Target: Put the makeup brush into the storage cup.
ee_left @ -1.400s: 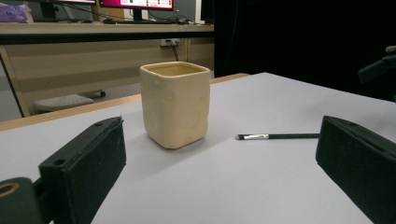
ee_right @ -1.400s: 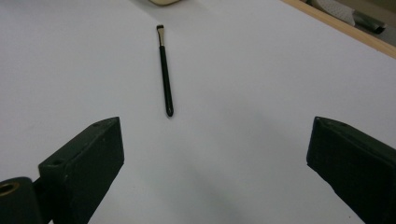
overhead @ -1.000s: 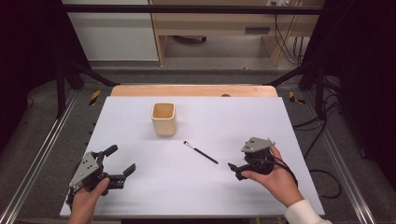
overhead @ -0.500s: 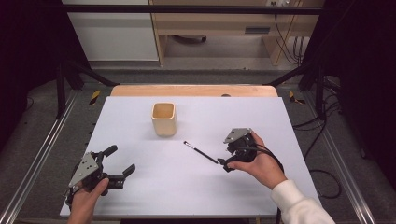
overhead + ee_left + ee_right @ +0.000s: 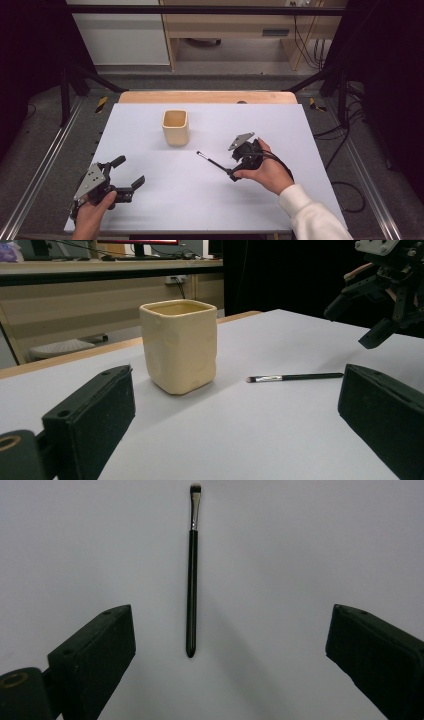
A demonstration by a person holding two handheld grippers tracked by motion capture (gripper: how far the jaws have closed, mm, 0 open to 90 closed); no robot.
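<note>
A thin black make-up brush point(image 5: 212, 161) lies on the white table, its bristle tip toward the cream cup point(image 5: 175, 127). My right gripper point(image 5: 234, 164) hangs open just above the brush's handle end. In the right gripper view the brush point(image 5: 192, 575) lies lengthwise midway between the wide-apart jaws of the right gripper point(image 5: 232, 620), untouched. My left gripper point(image 5: 129, 171) rests open near the front left corner, empty. Its view looks past its jaws at the cup point(image 5: 179, 345), the brush point(image 5: 295, 376) and the right gripper point(image 5: 380, 295).
The white table top point(image 5: 300, 130) ends in a wooden strip point(image 5: 205, 96) at the far edge. Metal frame rails point(image 5: 45, 160) run along both sides, with cables on the floor to the right. A desk and shelves stand behind.
My right gripper has moved left and forward from the table's right side until it is over the brush's handle end. The left gripper, cup and brush have stayed put.
</note>
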